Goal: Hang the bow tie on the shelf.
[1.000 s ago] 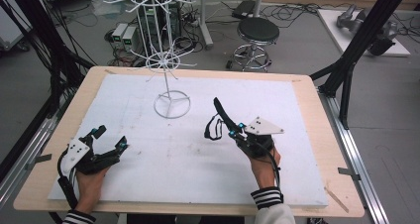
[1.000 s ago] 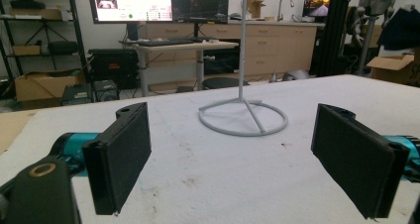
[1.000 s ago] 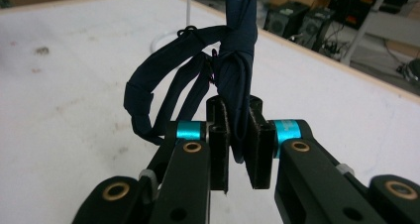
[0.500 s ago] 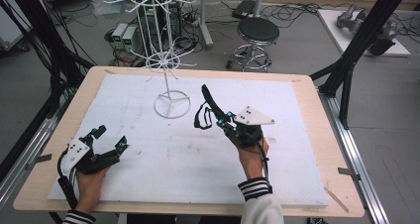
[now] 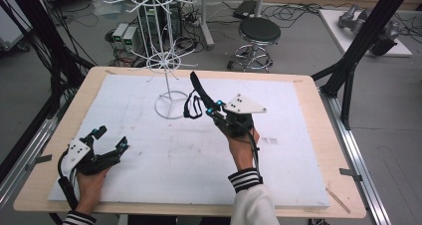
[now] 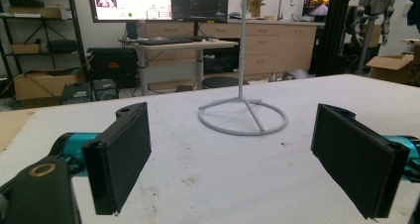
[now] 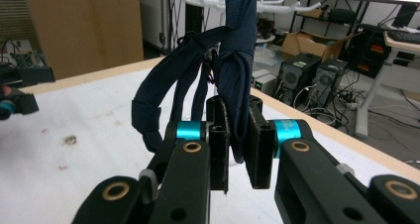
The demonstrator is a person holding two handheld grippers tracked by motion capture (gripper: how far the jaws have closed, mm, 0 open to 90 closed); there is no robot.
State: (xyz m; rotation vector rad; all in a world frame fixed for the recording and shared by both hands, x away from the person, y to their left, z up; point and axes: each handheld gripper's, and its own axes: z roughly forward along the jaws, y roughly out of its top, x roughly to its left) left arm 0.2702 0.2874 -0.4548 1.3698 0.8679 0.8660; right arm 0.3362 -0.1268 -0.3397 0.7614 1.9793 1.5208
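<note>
Beside the white rack [image 5: 168, 60], my right gripper [image 5: 211, 109] clamps a dark strap bundle [image 5: 195, 96] aloft above the table [image 5: 298, 150]. My left gripper [image 5: 107, 143] rests released. I judge hanging comes next: lifting 1 loop over a hook.

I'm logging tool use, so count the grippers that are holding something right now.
1. The right gripper is shut on a dark blue strap, lifted near the white wire rack. The left gripper is open near the table's left front corner, holding nothing.
</note>
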